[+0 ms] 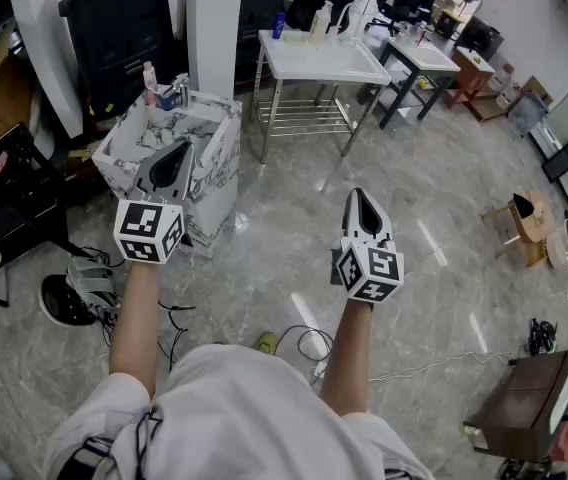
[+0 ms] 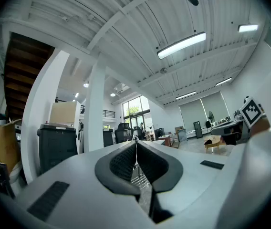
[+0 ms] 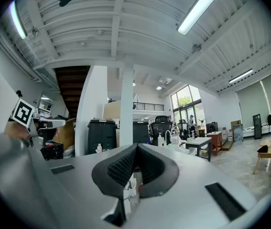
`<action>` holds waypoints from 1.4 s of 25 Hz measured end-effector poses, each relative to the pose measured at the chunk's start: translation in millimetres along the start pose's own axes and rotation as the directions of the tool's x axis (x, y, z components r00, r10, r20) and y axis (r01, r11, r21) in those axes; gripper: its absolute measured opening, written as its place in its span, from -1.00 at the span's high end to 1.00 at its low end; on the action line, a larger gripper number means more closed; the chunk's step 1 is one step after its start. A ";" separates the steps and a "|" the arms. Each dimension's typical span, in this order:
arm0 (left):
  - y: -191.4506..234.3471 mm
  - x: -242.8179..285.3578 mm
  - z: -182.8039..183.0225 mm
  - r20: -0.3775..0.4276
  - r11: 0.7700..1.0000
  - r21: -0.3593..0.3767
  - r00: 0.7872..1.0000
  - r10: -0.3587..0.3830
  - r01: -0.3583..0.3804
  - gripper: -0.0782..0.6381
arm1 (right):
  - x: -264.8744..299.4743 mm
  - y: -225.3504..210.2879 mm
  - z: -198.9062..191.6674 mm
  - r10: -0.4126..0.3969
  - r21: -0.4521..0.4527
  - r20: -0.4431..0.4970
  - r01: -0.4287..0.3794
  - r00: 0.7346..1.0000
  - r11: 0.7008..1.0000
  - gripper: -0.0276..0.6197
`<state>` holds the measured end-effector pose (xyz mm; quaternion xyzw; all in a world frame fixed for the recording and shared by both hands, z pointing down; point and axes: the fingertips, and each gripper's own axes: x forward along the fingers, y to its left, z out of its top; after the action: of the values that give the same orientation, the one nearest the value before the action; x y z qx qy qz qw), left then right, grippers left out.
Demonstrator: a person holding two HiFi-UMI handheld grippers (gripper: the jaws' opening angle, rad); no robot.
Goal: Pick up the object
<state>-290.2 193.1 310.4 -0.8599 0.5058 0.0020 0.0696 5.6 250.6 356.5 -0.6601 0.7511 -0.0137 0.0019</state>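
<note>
Bumpy black rubber fingers (image 2: 123, 163) press together, empty, on the grey left gripper (image 1: 182, 148) and right gripper (image 1: 359, 196). One flat white table (image 1: 314, 58) stands nearby.
</note>
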 end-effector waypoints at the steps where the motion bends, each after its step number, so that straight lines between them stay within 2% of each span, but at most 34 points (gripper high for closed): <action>1: -1.0 0.7 -0.8 -0.001 1.000 -0.002 1.000 -0.002 0.002 0.72 | -0.3 -1.3 -0.4 -0.001 0.002 0.001 0.001 1.000 1.000 0.90; 19: -10.5 8.4 -10.7 -0.025 1.000 -0.003 1.000 -0.007 0.007 0.72 | 4.9 -3.3 -2.9 0.019 0.010 0.026 -0.020 0.999 1.000 0.90; 27: -21.4 10.2 -15.9 -0.048 0.999 -0.011 0.998 -0.031 0.031 0.72 | 0.0 -5.8 -8.8 0.030 0.024 0.007 -0.030 1.000 0.999 0.90; 32: -27.2 14.7 -20.3 -0.059 0.999 -0.017 0.997 -0.050 0.049 0.56 | 0.2 -13.5 -13.3 0.021 0.026 0.000 -0.021 1.000 0.999 0.90; 35: -33.2 23.3 -23.1 -0.068 0.998 -0.017 0.996 -0.053 0.052 0.56 | 3.2 -21.1 -18.4 0.022 0.031 -0.008 -0.022 1.000 0.999 0.90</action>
<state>-251.5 185.9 335.5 -0.8729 0.4851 -0.0253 0.0455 25.7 245.0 375.5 -0.6516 0.7580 -0.0282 0.0091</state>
